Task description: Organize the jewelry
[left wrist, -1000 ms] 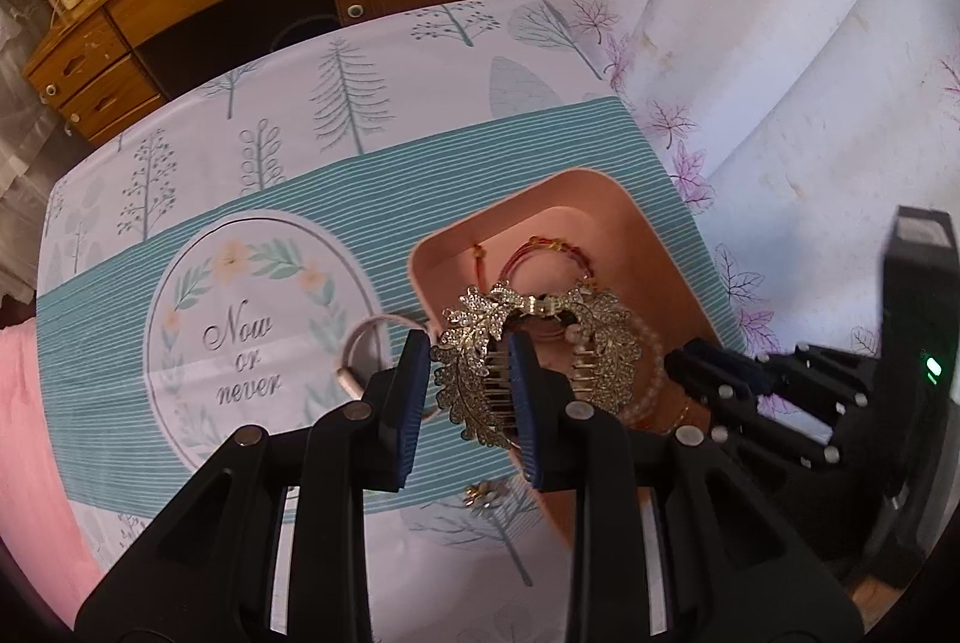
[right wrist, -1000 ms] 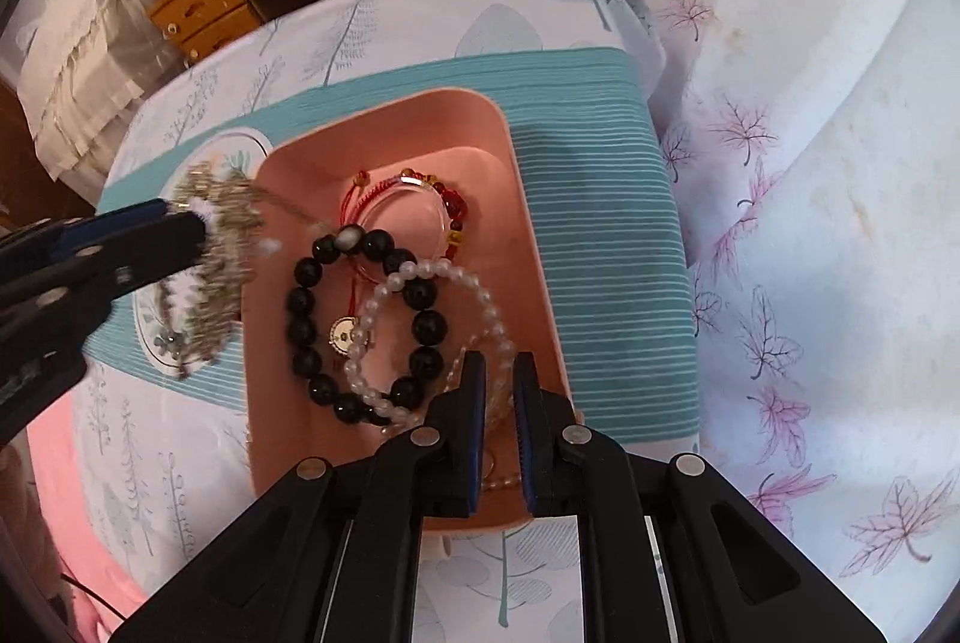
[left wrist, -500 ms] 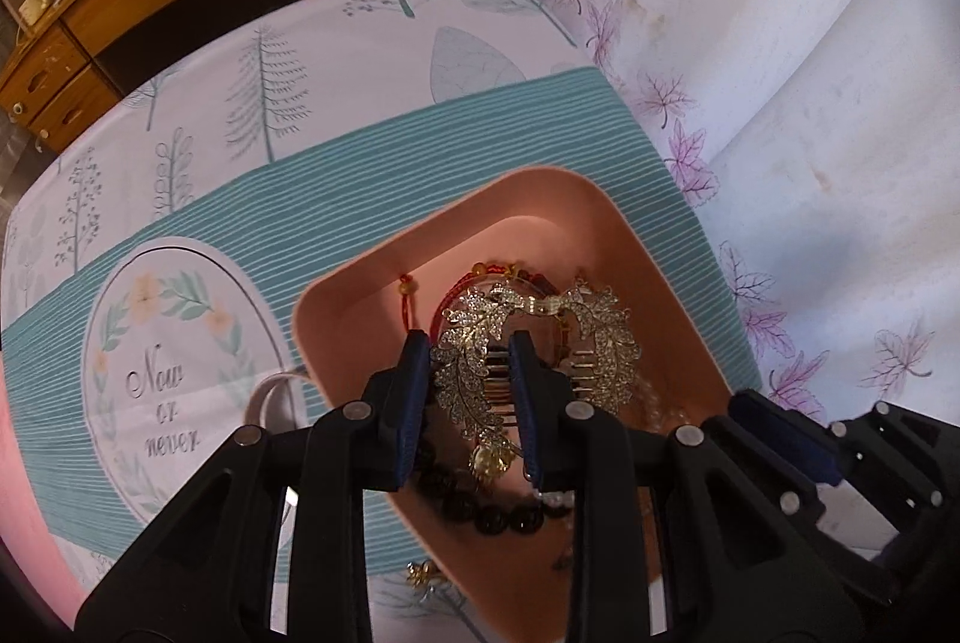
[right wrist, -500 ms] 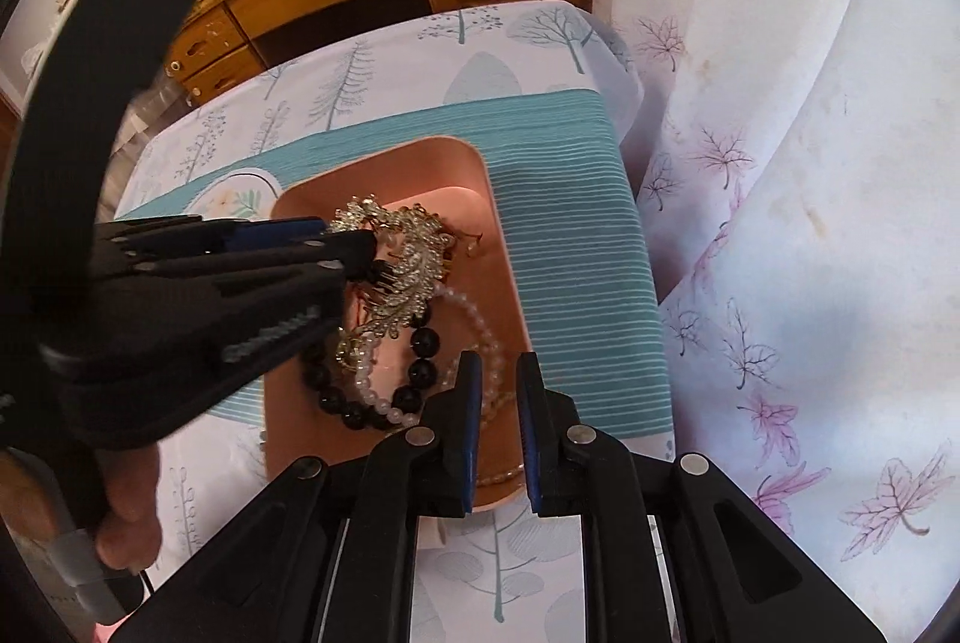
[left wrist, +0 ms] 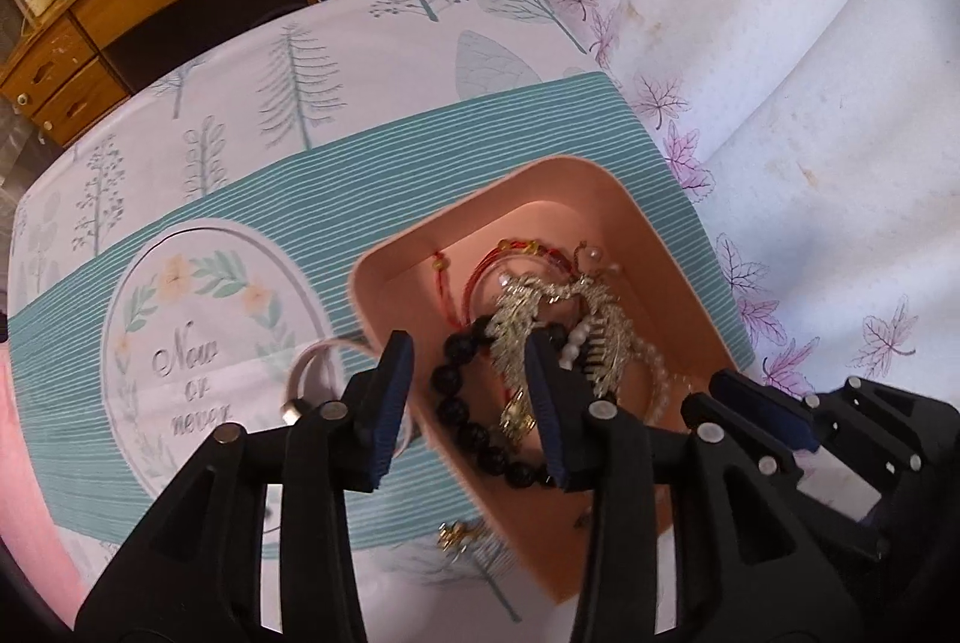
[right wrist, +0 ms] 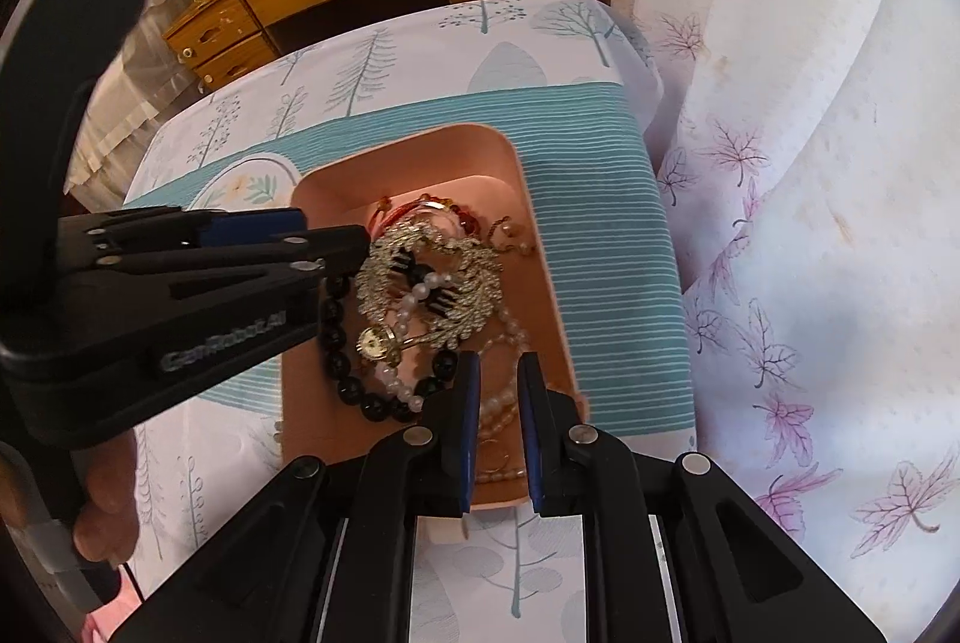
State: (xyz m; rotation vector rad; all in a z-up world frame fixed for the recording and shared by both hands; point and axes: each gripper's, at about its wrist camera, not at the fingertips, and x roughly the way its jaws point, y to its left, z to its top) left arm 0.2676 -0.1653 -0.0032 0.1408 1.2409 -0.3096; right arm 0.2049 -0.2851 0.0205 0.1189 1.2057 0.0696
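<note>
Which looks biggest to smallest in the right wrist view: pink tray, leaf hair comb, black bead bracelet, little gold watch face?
1. Pink tray
2 and 3. Leaf hair comb and black bead bracelet: similar spread, and the bracelet is partly covered, so no ranking.
4. Gold watch face

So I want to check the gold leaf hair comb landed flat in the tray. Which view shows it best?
The right wrist view: the gold leaf hair comb lies whole and unobstructed on the bracelets in the pink tray. In the left wrist view the left gripper, open, has one finger covering the comb's lower part.
</note>
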